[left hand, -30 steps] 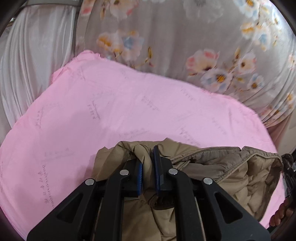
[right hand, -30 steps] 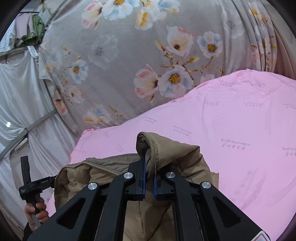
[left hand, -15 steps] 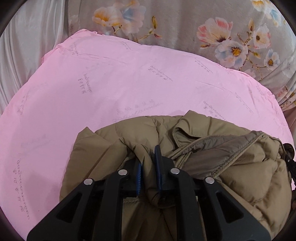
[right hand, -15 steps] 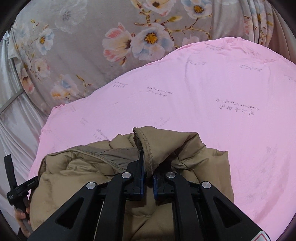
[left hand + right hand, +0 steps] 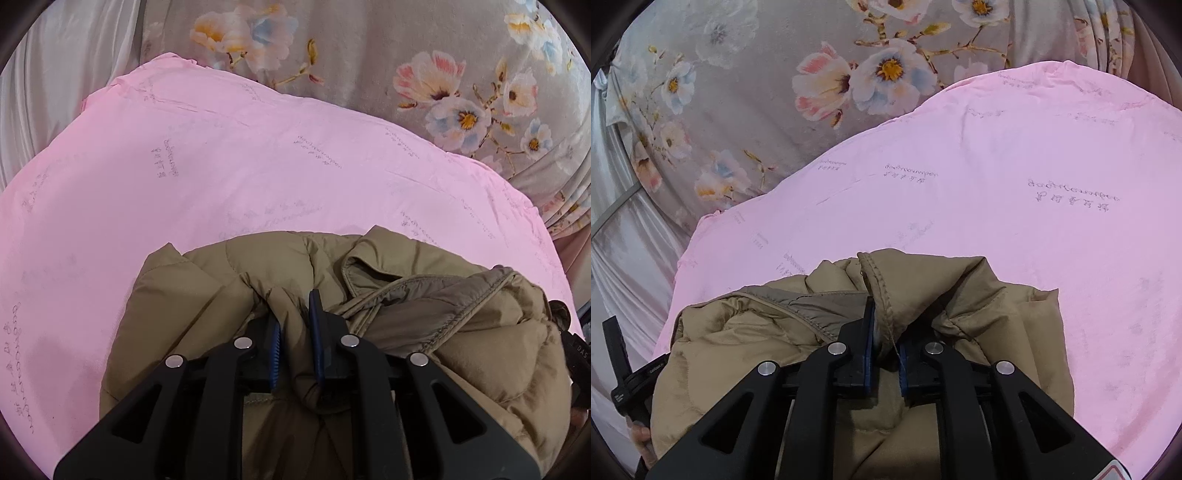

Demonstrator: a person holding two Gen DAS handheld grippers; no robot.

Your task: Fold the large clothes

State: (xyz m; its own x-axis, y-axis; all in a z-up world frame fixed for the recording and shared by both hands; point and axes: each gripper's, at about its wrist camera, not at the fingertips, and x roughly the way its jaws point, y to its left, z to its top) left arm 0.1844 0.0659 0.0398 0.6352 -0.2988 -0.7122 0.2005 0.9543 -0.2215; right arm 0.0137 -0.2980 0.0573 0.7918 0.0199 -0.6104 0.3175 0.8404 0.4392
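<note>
One tan puffer jacket (image 5: 424,306), pinched in both my grippers.

My left gripper (image 5: 295,332) clamps a bunched fold and my right gripper (image 5: 886,332) clamps a stitched edge, both reaching forward and down; the jacket lies crumpled on one pink sheet (image 5: 184,177), with one floral curtain (image 5: 775,74) beyond.

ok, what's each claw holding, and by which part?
Both hold the tan puffer jacket: left claw pinches a bunched fold, right claw a stitched edge seam.
</note>
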